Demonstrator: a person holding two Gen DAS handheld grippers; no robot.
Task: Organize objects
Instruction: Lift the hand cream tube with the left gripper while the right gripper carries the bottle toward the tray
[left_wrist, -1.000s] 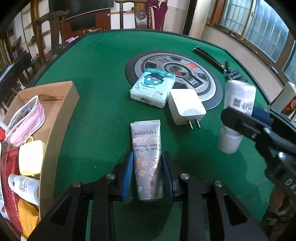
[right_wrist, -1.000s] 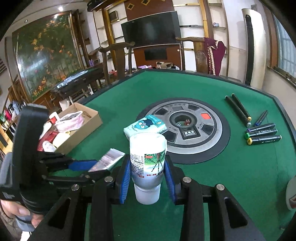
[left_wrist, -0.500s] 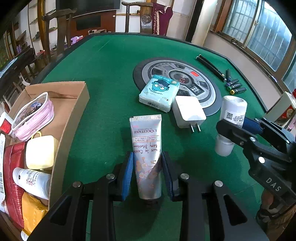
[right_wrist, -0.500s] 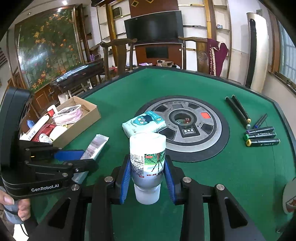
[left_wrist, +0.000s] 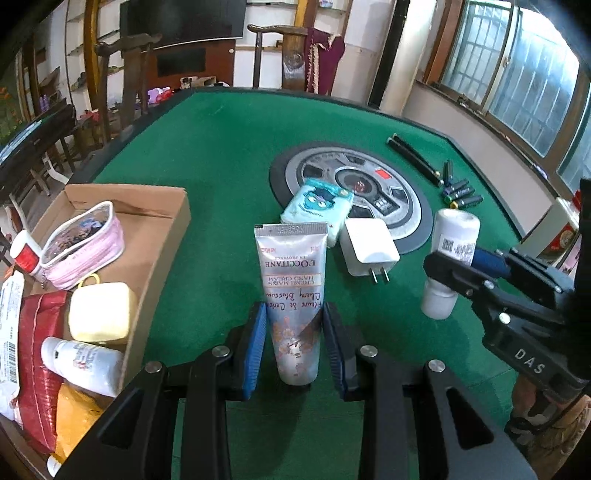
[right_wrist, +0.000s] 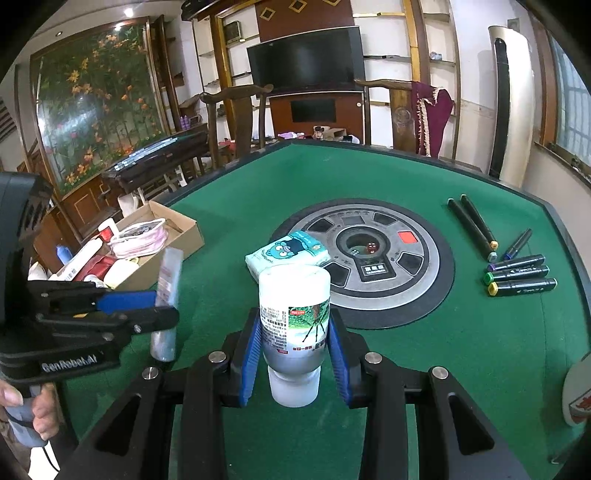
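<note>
fingers: your left gripper (left_wrist: 294, 347) has both blue pads clamped on the lower body of the l'occitane hand cream tube (left_wrist: 291, 284); your right gripper (right_wrist: 293, 358) is clamped the same way on the white bottle (right_wrist: 293, 314), held cap down.
tube position: the tube hangs off the green felt (left_wrist: 221, 155); the right wrist view shows it clear of the table, between you and the cardboard box (left_wrist: 155, 236).
bottle position: it sits in the right jaws, low over the felt in front of the tissue pack (right_wrist: 288, 254); whether the cap touches the felt i cannot tell.
step in hand: looks like carrying the tube to the box, 1 item at a time.
how to do it well: keep the squeeze as it is, the tube is soft and will bulge or slip if you press harder. clear the box's near wall before you move across, then lower into a gap and only then let the pads part.
right hand: hold it clear so the 2 grippers do not cross.
box contents: pink zip pouch (left_wrist: 81, 243), pale yellow case (left_wrist: 99, 314), a white bottle lying flat, a red packet, an orange packet, more white items at the left edge.
free room: tight; the bare cardboard at the far end looks the best spot.
left on felt: tissue pack, white charger (left_wrist: 369, 247), markers (right_wrist: 517, 273) well off to the right.
</note>
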